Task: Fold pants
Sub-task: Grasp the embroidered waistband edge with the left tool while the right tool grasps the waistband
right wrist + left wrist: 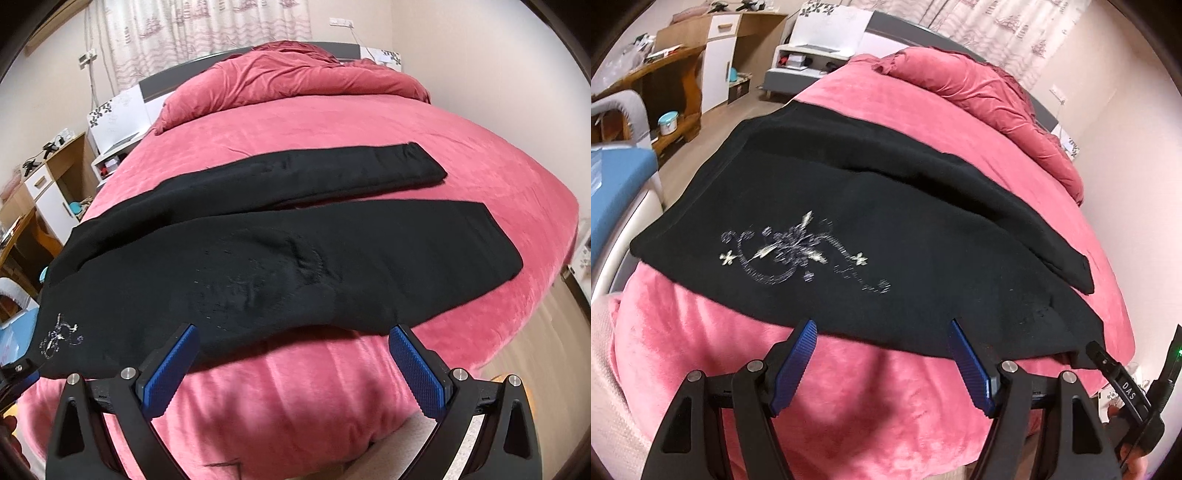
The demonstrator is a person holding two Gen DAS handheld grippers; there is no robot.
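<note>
Black pants (295, 251) lie spread flat on the pink bed (369, 122), both legs running toward the right and slightly apart at the ends. A silver floral embroidery (798, 254) marks the waist end at the left. My left gripper (882, 325) is open, its blue pads just at the near edge of the pants by the embroidery, holding nothing. My right gripper (291, 328) is open too, its fingertips at the near edge of the closer leg. The right gripper's body shows at the lower right of the left wrist view.
A bunched pink duvet (295, 74) lies at the head of the bed. Wooden desks and shelves (687, 74) stand left of the bed, with a blue-padded chair (617, 184) close by. A curtain (207, 33) hangs behind the headboard.
</note>
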